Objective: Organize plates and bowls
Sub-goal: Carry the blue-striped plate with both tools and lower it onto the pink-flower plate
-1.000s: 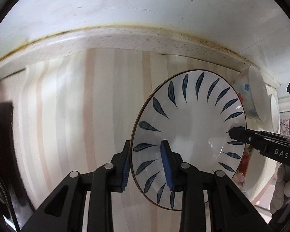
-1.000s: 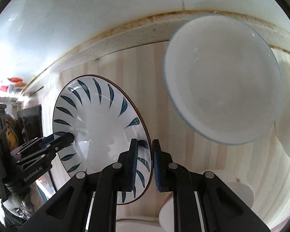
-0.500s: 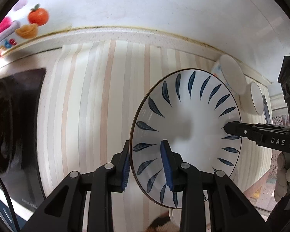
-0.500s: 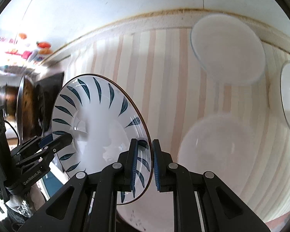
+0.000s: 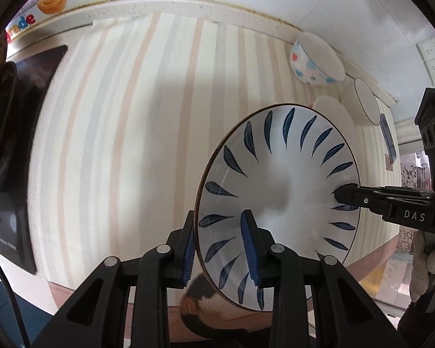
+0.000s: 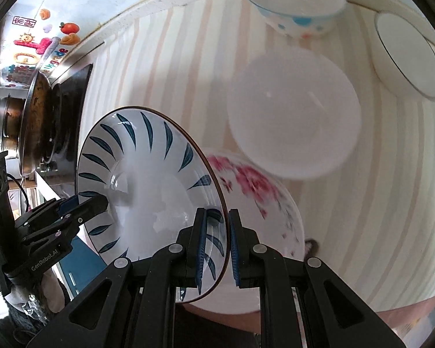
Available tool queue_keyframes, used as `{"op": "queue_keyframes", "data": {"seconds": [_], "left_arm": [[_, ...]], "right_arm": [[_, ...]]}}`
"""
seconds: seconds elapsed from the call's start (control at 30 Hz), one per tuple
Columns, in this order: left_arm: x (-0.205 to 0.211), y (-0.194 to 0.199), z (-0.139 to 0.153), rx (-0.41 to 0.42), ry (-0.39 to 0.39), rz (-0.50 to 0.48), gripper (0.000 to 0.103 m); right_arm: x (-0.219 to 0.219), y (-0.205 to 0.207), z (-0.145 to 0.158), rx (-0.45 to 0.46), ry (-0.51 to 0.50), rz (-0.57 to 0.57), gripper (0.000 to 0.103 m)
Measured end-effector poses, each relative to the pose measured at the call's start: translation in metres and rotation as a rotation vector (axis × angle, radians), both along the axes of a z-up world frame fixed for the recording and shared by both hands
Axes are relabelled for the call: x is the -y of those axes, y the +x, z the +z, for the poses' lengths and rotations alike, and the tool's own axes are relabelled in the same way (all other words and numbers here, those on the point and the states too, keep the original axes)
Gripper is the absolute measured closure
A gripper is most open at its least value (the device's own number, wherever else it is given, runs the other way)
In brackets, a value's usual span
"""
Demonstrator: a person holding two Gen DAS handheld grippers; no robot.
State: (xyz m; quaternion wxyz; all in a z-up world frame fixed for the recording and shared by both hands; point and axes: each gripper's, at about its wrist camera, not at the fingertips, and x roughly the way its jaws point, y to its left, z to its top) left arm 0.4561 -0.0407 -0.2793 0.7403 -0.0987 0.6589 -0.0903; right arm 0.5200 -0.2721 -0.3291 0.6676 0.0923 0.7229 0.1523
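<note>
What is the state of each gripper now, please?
Left gripper: closed on the rim of the blue-leaf plate.
Right gripper: closed on the opposite rim of the same plate.

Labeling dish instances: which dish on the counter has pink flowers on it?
The large bowl directly under the held blue-leaf plate. The far bowl has blue and red spots; the other two dishes look plain white.

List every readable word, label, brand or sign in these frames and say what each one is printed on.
"DAS": white letters on the right gripper body, seen from the left wrist view.
"GenRobot.AI": white print on the left gripper body, seen from the right wrist view.
"rade": red letters, cut off at the frame edge, on the wall stickers.
Red square seal sticker: characters too small to read.
Blue-leaf plate: no text visible.
</note>
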Motion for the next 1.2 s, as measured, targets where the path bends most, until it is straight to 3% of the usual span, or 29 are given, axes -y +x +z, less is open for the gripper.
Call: {"op": "queue_keyframes", "data": {"seconds": [0.5,0.77,1.2], "left_arm": [[0.047,-0.01,-0.04,-0.08,0.031,-0.091,0.076],[0.061,-0.009,-0.052,-0.097,0.069,-0.132,0.076],[0.059,-0.012,-0.053,-0.085,0.072,-0.121,0.075]], "right_arm": [[0.061,-0.053,-0.04,-0.062,-0.031,-0.046,0.087],[0.056,-0.057,-0.058,-0.082,-0.042,-0.065,0.087],[0.056,-0.057,-0.058,-0.072,-0.024,-0.068,0.087]]}}
